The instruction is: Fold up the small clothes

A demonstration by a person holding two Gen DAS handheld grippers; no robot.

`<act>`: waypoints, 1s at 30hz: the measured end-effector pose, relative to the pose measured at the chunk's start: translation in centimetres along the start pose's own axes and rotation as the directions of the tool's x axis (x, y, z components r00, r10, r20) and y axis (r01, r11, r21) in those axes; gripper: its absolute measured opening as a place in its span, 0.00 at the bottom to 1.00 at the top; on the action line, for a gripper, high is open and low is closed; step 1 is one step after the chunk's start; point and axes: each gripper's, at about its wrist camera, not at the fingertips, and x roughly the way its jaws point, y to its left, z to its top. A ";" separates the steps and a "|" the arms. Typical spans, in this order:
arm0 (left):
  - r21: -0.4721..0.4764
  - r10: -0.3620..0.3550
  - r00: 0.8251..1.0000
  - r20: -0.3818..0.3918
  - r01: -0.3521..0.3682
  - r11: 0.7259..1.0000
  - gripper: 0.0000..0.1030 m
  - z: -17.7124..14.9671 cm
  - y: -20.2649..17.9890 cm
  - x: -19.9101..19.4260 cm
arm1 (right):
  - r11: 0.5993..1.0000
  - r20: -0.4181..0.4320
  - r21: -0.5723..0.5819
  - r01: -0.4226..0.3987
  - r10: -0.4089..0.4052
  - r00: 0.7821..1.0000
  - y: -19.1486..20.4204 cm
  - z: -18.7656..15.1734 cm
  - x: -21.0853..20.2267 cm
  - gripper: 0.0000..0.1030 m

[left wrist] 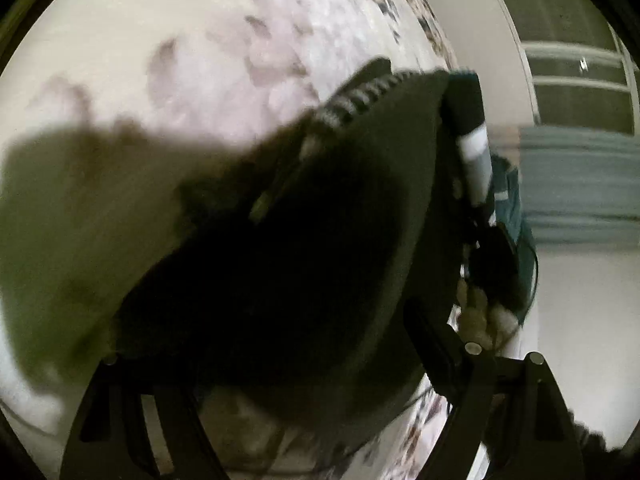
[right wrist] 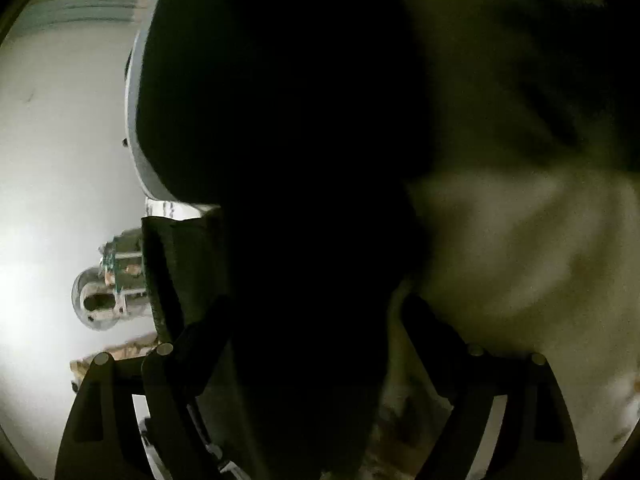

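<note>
A dark olive-green garment (left wrist: 280,240) hangs lifted in front of the left wrist camera and covers most of the view. My left gripper (left wrist: 304,364) is shut on its cloth, and the fingertips are hidden in the folds. In the right wrist view the same garment (right wrist: 288,160) fills the middle as a dark mass, with a lighter olive part (right wrist: 520,220) at the right. My right gripper (right wrist: 312,344) is shut on the garment, fingertips buried in cloth. The other gripper's body (left wrist: 472,148) shows past the cloth at the right.
A white quilted bedspread (left wrist: 200,40) with dark floral print lies below and behind the garment. A white wall and a window frame (left wrist: 576,80) stand at the right. In the right wrist view a white wall (right wrist: 60,160) and the other gripper's camera (right wrist: 100,300) show at the left.
</note>
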 end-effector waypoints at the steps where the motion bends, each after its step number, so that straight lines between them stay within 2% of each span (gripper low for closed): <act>1: -0.014 -0.009 1.000 0.025 0.009 1.000 0.79 0.2 -0.1 0.1 | 1.000 0.002 -0.008 -0.013 0.013 1.000 0.3 0.3 0.4 0.86; 3: -0.041 -0.015 0.996 0.083 0.018 0.999 0.79 0.5 -0.4 0.0 | 0.999 0.005 -0.022 -0.034 0.035 0.999 0.9 0.8 1.5 0.85; 4: -0.045 -0.009 0.994 0.111 0.014 0.999 0.70 0.6 -0.7 -0.2 | 0.999 0.009 -0.030 -0.040 0.040 0.999 1.2 0.9 1.9 0.84; 5: -0.047 0.014 0.992 0.127 -0.009 0.999 0.48 0.8 -0.8 -0.3 | 0.998 0.013 -0.040 -0.038 0.039 0.999 1.4 0.8 2.3 0.81; 6: -0.045 0.027 0.991 0.134 -0.021 0.999 0.43 1.0 -0.9 -0.3 | 0.998 0.017 -0.046 -0.040 0.041 0.999 1.5 0.7 2.5 0.78; 8: -0.033 0.033 0.990 0.140 -0.028 0.999 0.33 1.5 -0.9 -0.5 | 0.999 0.016 -0.047 -0.024 0.024 1.000 1.4 0.7 3.0 0.42; 11: 0.002 0.049 0.989 0.138 -0.049 0.999 0.30 1.8 -1.8 -0.7 | 0.998 0.034 -0.022 -0.055 0.056 0.998 1.3 0.3 2.7 0.26; 15: 0.029 0.045 0.992 0.117 -0.049 0.998 0.27 2.4 -2.9 -1.2 | 0.997 0.104 0.021 -0.075 0.073 0.992 1.9 -1.8 0.4 0.21; 18: 0.082 0.034 0.996 0.078 -0.040 0.996 0.24 3.1 -4.2 -2.3 | 0.991 0.169 0.078 -0.105 0.091 0.981 2.0 -5.4 -3.4 0.20; 21: 0.131 0.022 1.000 0.014 -0.023 0.991 0.24 4.7 -6.0 -3.3 | 0.977 0.229 0.165 -0.136 0.096 0.969 1.9 -10.4 -6.1 0.19; 24: 0.201 0.026 0.997 -0.075 -0.010 0.980 0.24 6.2 -7.6 -3.4 | 0.942 0.301 0.288 -0.174 0.083 0.950 1.4 -17.9 -8.2 0.19; 26: 0.263 0.046 0.984 -0.173 0.001 0.965 0.24 6.8 -8.5 -2.2 | 0.912 0.338 0.363 -0.190 0.062 0.939 0.9 -22.6 -9.1 0.19; 28: 0.334 0.094 0.963 -0.252 -0.005 0.943 0.25 6.4 -8.8 -0.6 | 0.891 0.359 0.412 -0.190 0.033 0.933 0.3 -26.8 -10.0 0.19; 29: 0.367 0.114 0.944 -0.311 0.008 0.930 0.26 6.1 -8.6 0.7 | 0.874 0.362 0.445 -0.195 0.023 0.932 -0.3 -28.7 -10.1 0.19; 30: 0.393 0.149 0.912 -0.382 0.014 0.920 0.26 5.6 -7.9 2.5 | 0.857 0.359 0.476 -0.198 0.016 0.933 -1.0 -30.4 -10.1 0.19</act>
